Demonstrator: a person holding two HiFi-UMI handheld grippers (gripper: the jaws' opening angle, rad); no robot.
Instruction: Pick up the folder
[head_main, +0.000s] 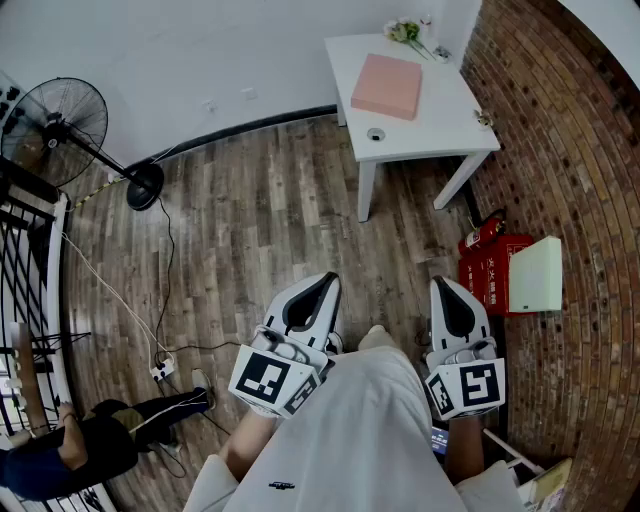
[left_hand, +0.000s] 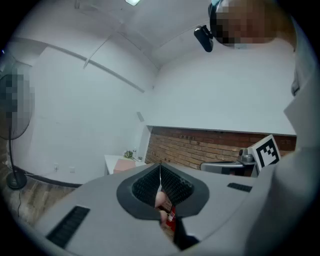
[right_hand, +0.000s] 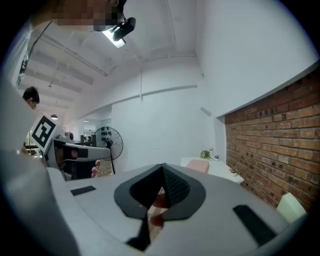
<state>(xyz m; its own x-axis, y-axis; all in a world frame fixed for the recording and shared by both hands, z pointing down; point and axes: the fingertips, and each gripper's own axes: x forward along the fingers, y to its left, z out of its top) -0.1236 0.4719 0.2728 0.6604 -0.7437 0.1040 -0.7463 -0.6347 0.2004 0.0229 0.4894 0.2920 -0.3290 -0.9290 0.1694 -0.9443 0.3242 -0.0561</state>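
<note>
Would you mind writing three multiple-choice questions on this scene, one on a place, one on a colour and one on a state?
1. Where does the folder lie?
A. On the white table
B. On the floor beside the fan
C. On top of the red box

2. What colour is the folder?
A. Blue
B. Pink
C. Green

3. How do the left gripper and the right gripper stand?
A. Both shut, holding nothing
B. Both wide open
C. The right one shut on the folder

Answers:
1 A: the head view shows it flat on the table, far from both grippers.
2 B: its top is plain pink.
3 A: each gripper view shows its jaws together with nothing held between them.
</note>
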